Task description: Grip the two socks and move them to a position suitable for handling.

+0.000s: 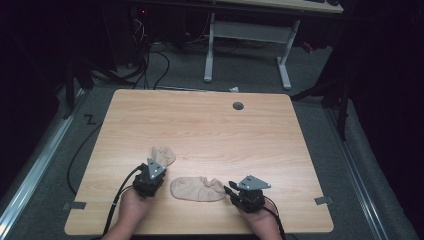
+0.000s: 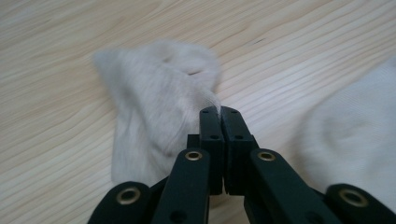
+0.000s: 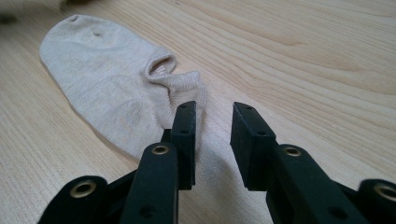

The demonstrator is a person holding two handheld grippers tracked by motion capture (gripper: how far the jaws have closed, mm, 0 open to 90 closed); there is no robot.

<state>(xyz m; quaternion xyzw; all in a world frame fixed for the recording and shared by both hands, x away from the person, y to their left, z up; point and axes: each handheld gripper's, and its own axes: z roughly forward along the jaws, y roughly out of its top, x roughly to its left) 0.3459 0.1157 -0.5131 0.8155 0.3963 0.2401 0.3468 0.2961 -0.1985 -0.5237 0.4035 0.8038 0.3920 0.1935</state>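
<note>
High view: two beige socks (image 1: pixel 197 189), left claw (image 2: pixel 219 112) pinching one (image 2: pixel 159 107), right claw (image 3: pixel 212 112) spread.

Two beige socks lie on the desk's near half: a left sock (image 1: pixel 163 155) (bunched, its edge pinched in the closed left tongs (image 2: pixel 219 112)) and a right sock (image 1: pixel 197 189), flat, cuff crumpled, just beside it.

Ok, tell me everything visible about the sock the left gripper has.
The sock is beige, soft knit, short and crumpled. It lies on the wooden table, near its front left. The left gripper is shut on the sock's edge, pinching a fold. A second sock lies apart, to its right.
</note>
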